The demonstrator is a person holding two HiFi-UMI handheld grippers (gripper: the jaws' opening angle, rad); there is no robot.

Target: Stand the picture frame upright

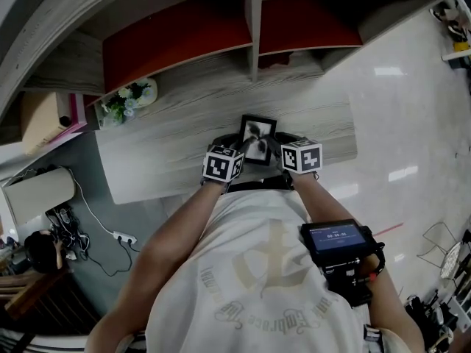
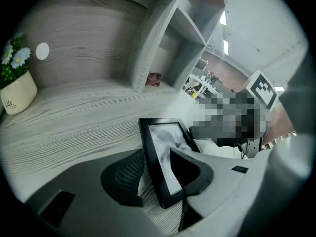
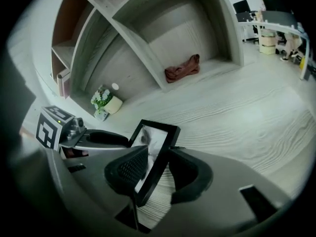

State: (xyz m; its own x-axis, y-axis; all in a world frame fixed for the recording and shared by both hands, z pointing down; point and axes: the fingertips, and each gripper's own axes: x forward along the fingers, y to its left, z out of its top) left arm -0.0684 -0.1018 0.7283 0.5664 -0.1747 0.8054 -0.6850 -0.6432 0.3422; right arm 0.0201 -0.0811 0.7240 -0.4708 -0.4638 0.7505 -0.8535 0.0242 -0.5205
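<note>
**Frame on its edge, both claws slack around it**

The picture frame (image 1: 257, 138) stands on the wooden desk (image 1: 169, 153), near the front edge and just ahead of the person. It leans back a little and does not lie flat, with its glass facing the person. The left gripper (image 1: 235, 148) sits at its left side and the right gripper (image 1: 280, 145) at its right.

In the left gripper view the jaws are apart. The frame (image 2: 160, 147) is between them with a gap on each side, so nothing presses on it. The right gripper view shows the same, with the frame's edge (image 3: 157, 147) between spread jaws. Whether a rear prop carries the frame cannot be made out.

The step in hand looks like the letting-go, with the standing itself apparently done. The next move calls for drawing both claws straight out sideways, clear of the black border. A jaw that brushes the frame on the way could tip it flat again. The flower pot (image 1: 131, 98) is well apart and plays no part.
</note>
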